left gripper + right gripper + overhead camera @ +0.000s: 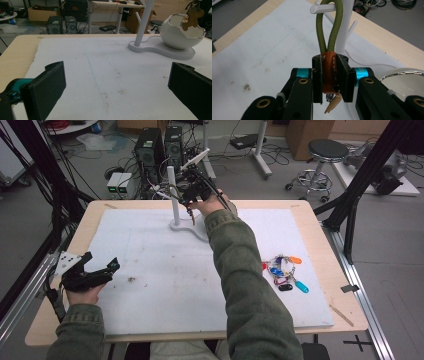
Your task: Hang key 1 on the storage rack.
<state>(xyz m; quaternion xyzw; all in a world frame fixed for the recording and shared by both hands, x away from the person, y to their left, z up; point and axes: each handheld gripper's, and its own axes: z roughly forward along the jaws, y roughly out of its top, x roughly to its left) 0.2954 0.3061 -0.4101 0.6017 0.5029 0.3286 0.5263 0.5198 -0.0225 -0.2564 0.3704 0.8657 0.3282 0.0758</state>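
My right gripper [330, 62] is shut on the brown leather tab [329, 75] of a keychain. Its olive rope loop [328, 32] reaches up to a peg [318, 9] of the white peg stand [344, 27], and the peg seems to pass through the loop. A tan wooden tag [333, 103] dangles under the tab. In the high view this gripper [192, 200] is at the stand [173, 195] at the back of the mat. My left gripper [102, 270] rests open near the front left, with its wide-apart pads [47, 87] holding nothing.
A white egg-shaped bowl [181, 35] sits on the stand's base [160, 48], and the wooden tag [191, 18] hangs above it. A pile of coloured key tags [285, 272] lies at the right of the white foam mat [165, 280]. The wooden table edge [345, 270] surrounds the mat.
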